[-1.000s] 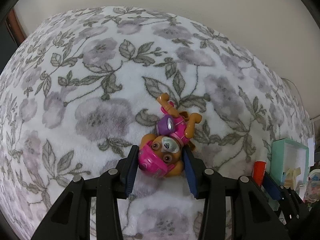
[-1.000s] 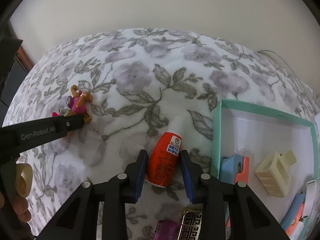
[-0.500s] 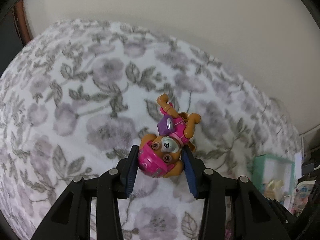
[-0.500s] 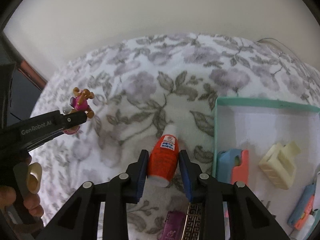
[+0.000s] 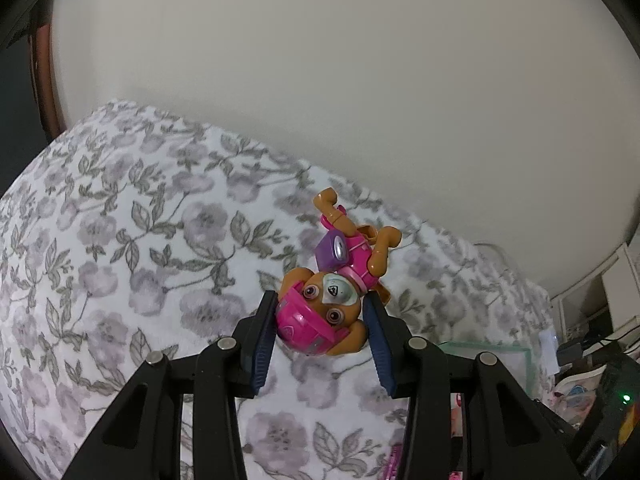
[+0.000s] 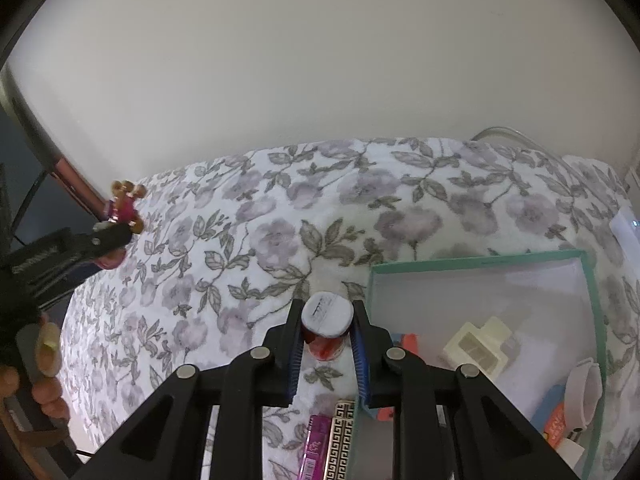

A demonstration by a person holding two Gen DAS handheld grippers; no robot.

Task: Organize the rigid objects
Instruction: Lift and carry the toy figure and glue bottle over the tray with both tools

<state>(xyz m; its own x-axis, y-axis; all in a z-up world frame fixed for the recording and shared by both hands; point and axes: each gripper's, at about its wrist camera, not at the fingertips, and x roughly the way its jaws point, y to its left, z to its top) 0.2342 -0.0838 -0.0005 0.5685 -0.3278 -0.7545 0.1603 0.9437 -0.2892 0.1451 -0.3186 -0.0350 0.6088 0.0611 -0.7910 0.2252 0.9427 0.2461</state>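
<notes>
The left claw [image 5: 322,332] is clenching the pup toy [image 5: 326,308] by its hard, rounded, likely slippery head above the blanket [image 5: 120,260], while the right claw [image 6: 326,342] is gripping the light, stiff bottle [image 6: 326,326] beside the tray [image 6: 480,263].

Under my cameras I see a white fleece blanket printed with grey-purple flowers and leaves [image 6: 280,240] covering the surface, and a plain cream wall [image 5: 320,80] behind it. A dark reddish-brown wooden frame edge [image 5: 42,80] stands at far left.
</notes>
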